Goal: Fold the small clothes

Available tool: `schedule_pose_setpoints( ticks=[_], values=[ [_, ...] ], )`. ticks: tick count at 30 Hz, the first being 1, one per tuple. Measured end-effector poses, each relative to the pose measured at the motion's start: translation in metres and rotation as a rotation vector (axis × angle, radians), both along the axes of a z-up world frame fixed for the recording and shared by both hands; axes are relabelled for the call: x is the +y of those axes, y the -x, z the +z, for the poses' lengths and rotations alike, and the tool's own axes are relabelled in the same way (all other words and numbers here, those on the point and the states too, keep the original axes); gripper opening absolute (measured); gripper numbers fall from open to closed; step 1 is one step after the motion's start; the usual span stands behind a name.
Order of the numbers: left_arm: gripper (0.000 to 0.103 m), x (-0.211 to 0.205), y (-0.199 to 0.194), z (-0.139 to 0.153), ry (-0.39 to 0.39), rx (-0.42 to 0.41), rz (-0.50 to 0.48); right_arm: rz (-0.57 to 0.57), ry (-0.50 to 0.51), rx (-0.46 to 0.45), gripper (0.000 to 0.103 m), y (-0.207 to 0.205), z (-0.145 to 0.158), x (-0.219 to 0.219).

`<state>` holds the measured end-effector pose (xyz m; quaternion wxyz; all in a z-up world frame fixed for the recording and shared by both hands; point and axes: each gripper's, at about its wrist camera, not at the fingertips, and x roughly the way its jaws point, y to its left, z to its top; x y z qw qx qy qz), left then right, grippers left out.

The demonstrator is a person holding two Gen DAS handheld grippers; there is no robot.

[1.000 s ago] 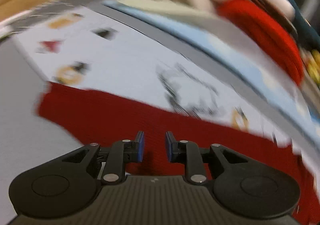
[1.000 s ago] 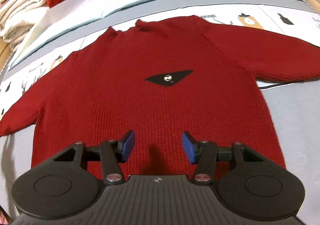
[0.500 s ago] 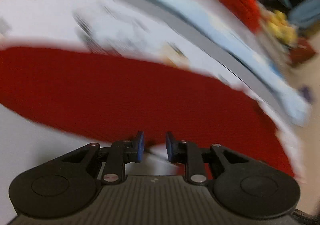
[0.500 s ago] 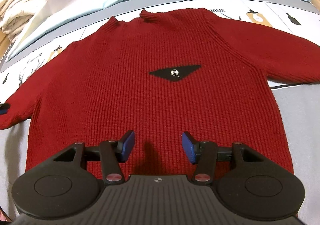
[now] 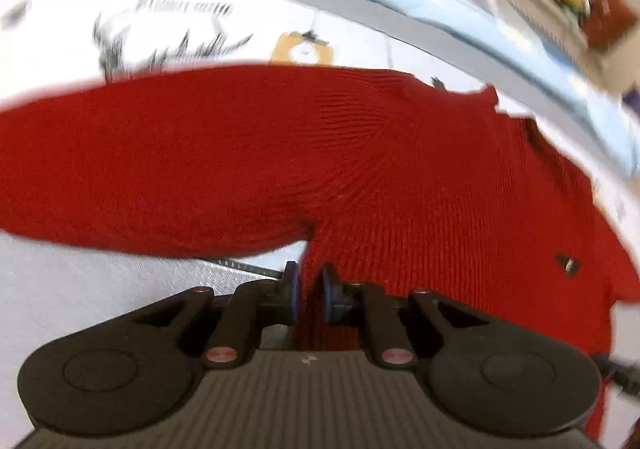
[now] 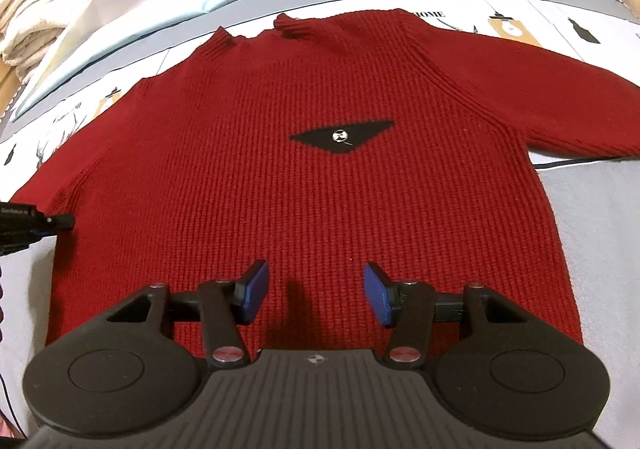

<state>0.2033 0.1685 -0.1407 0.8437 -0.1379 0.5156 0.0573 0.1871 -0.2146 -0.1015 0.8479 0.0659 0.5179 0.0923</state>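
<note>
Dark red ribbed knit sweater [image 6: 320, 177] lies flat, front up, on a printed white-and-grey bedsheet [image 6: 592, 217]. Left gripper [image 5: 308, 291] has just been closing, fingers narrow, pinching sweater's side edge under the armpit. Right gripper [image 6: 316, 295] hovers above hem, fingers wide, empty.

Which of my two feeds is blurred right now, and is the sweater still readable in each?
Left wrist view: motion blur smears the printed sheet and far clutter, yet the sweater shows its knit near the left gripper. Right wrist view: sharp, evenly lit, sweater ribs and black patch crisp, edges bowed by the fisheye, a small shadow under the right gripper.
</note>
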Motion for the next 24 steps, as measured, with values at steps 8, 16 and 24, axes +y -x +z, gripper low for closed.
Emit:
schedule_pose_setpoints(
  ticks=[8, 16, 24],
  values=[
    [0.017, -0.047, 0.0, -0.019, -0.078, 0.073, -0.197, -0.021, 0.012, -0.012, 0.055, 0.002, 0.002, -0.014],
    [0.036, -0.077, 0.012, 0.047, -0.119, -0.055, -0.178, -0.056, 0.018, 0.006, 0.055, 0.005, -0.003, -0.033],
    [0.074, -0.107, 0.058, 0.14, -0.172, -0.289, -0.015, -0.103, 0.011, -0.052, 0.055, 0.009, 0.013, -0.053]
  ],
)
